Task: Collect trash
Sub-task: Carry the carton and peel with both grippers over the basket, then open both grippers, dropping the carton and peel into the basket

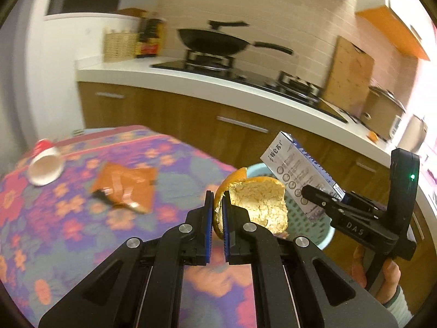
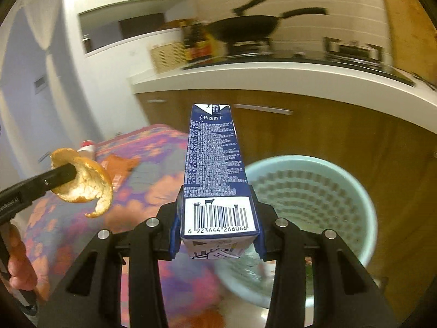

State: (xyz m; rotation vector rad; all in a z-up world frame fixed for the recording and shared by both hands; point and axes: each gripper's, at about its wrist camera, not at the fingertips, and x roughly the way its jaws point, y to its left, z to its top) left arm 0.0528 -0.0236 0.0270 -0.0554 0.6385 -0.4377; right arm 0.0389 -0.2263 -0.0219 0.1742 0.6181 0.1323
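Presently left gripper jaws clamped on orange peel, held near rim of pale green bin. Right gripper jaws clamped on blue milk carton, beside bin, apparently above rim. Orange wrapper and tipped paper cup on floral tablecloth, well apart from bin.

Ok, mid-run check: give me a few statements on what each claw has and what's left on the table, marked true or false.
1. The left claw is shut on the orange peel. True.
2. The right claw is open and holds nothing. False: it is shut on the milk carton.
3. The paper cup stands upright on the table. False: it lies on its side.
4. The orange wrapper lies on the table. True.
5. The trash basket sits on the kitchen counter. False: it is low, beside the table.
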